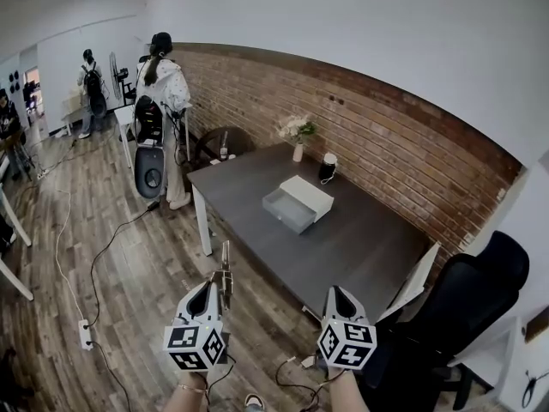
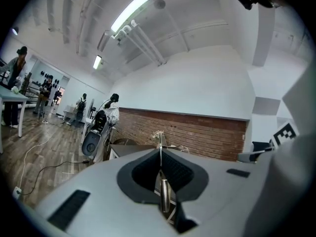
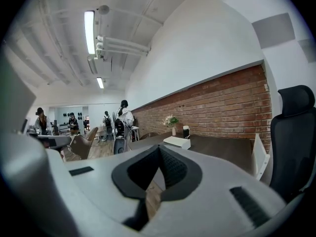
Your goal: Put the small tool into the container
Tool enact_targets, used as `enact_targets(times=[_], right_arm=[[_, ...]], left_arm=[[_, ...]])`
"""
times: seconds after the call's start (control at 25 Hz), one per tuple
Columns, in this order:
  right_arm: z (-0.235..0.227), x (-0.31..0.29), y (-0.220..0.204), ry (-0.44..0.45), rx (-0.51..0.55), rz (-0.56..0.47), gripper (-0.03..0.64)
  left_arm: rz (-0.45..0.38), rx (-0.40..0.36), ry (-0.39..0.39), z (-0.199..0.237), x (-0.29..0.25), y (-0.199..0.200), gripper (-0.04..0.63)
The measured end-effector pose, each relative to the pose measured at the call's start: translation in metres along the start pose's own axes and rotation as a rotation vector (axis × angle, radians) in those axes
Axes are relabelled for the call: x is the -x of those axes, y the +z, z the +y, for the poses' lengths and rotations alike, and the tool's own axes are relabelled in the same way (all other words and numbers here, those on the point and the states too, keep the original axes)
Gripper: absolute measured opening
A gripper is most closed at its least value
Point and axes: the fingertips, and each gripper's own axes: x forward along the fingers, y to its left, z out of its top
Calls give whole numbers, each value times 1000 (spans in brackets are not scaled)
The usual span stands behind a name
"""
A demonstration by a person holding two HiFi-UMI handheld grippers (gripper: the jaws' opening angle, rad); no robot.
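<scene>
Clamped in the left gripper (image 1: 210,290), the small tool (image 1: 226,273) points to 12 o'clock, with the container (image 1: 296,202) well apart at 1 o'clock; the right gripper (image 1: 335,293) is closed and empty.

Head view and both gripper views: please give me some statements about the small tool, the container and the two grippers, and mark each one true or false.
1. The left gripper is shut on the small tool. True.
2. The small tool lies in the container. False: the left gripper holds it, away from the table.
3. The container stands on the table with its drawer pulled out. True.
4. The right gripper holds the vase. False: its jaws are together with nothing between them, and the vase stands on the table near the brick wall.
</scene>
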Motion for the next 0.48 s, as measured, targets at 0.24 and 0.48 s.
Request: enact_targets(times=[0.24, 0.48], right_arm=[[-23, -44, 2, 7, -23, 4, 2], [-38, -80, -4, 9, -39, 23, 2]], left_arm=[[-4, -19, 2, -7, -48, 2, 8], [11, -28, 7, -5, -87, -3, 9]])
